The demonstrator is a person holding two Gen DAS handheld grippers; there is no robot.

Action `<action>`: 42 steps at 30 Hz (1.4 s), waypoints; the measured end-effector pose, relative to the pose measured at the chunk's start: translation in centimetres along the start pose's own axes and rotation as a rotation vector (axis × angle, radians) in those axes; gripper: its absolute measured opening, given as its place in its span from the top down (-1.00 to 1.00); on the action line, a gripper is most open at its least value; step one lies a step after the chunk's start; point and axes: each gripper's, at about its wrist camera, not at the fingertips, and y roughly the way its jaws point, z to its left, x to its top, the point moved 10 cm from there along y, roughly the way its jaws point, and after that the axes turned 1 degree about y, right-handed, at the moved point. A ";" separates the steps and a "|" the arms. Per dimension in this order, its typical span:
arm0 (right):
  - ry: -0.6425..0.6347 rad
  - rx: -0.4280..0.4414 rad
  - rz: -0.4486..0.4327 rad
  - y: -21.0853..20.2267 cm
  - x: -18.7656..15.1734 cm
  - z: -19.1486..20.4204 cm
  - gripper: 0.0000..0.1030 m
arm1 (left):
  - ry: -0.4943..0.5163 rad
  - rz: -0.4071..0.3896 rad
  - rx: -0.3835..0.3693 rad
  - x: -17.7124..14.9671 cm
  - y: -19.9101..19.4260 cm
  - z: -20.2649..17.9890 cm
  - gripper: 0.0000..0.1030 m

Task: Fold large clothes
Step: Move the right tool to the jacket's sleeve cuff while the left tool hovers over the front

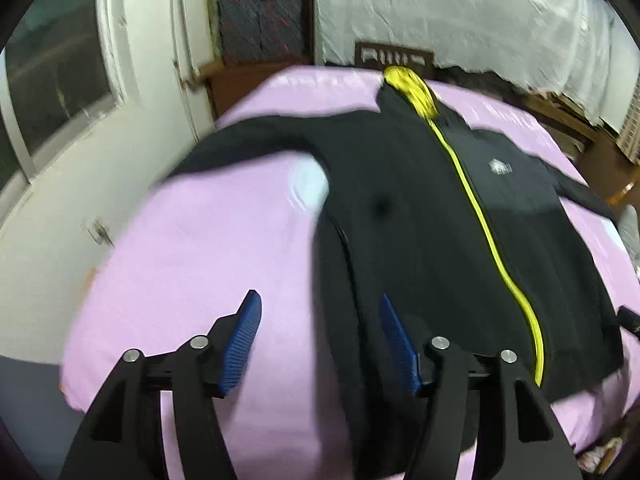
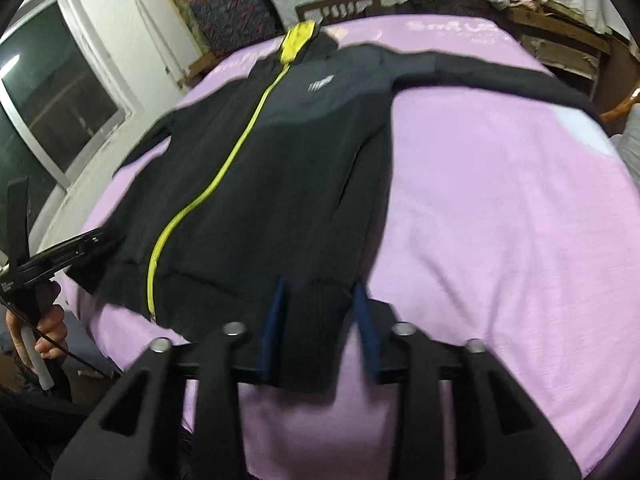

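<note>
A black zip jacket [image 1: 420, 216] with a yellow zipper [image 1: 476, 208] and a small white chest logo lies spread face up on a bed with a pink sheet [image 1: 192, 264]. It also shows in the right wrist view [image 2: 280, 184], sleeves stretched out to both sides. My left gripper [image 1: 320, 340] is open, its blue pads [image 1: 244, 344] astride the jacket's left hem edge. My right gripper [image 2: 320, 332] is open, its pads [image 2: 366, 328] either side of the hem's right corner, low over the cloth. The left gripper also shows at the far left of the right wrist view [image 2: 68, 252].
A white wall with a window [image 1: 56, 80] runs along the bed's left side. A shelf of stacked fabrics [image 1: 260, 20] and a grey draped cloth [image 1: 480, 12] stand behind the bed. The pink sheet [image 2: 500, 220] lies bare right of the jacket.
</note>
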 end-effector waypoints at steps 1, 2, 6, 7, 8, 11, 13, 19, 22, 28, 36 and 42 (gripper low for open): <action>0.015 0.000 -0.026 -0.6 0.8 -0.5 0.29 | 0.003 -0.006 -0.006 0.7 -0.1 -0.2 -0.21; 0.022 -0.001 -0.043 -0.9 1.5 -0.8 0.29 | 0.010 -0.013 -0.016 1.8 -0.2 -0.7 -0.21; 0.008 0.016 -0.131 -2.1 6.9 -0.3 0.25 | 0.065 -0.036 -0.060 6.0 1.1 -4.2 -0.37; 0.006 0.027 -0.148 -2.0 8.1 0.0 0.00 | 0.079 -0.039 -0.071 7.5 2.0 -5.5 -0.44; 0.010 0.035 -0.162 -1.5 9.4 0.5 -0.41 | 0.088 -0.037 -0.086 8.4 2.8 -6.7 -0.48; 0.011 0.091 -0.220 0.9 13.8 2.6 -0.84 | 0.098 -0.002 -0.137 10.6 5.9 -10.1 -0.57; -0.020 0.108 -0.204 3.3 15.9 4.0 -0.84 | 0.119 0.022 -0.151 11.5 7.9 -11.6 -0.59; 0.053 0.211 -0.116 11.5 21.2 4.2 -0.84 | 0.123 0.118 -0.125 12.7 15.1 -12.7 -0.59; 0.122 0.233 -0.088 14.3 22.3 2.4 -0.84 | 0.085 0.156 -0.083 12.2 18.7 -11.7 -0.59; 0.292 0.279 -0.077 16.9 23.0 -3.1 -0.75 | 0.037 0.142 -0.060 11.7 20.2 -10.2 -0.87; 0.448 0.201 -0.178 13.9 24.3 -13.2 -0.47 | 0.075 0.159 -0.014 12.8 18.8 -11.1 -0.90; 0.595 -0.064 -0.285 9.0 23.4 -22.5 -0.63 | 0.174 0.071 0.009 15.0 17.4 -14.7 -0.90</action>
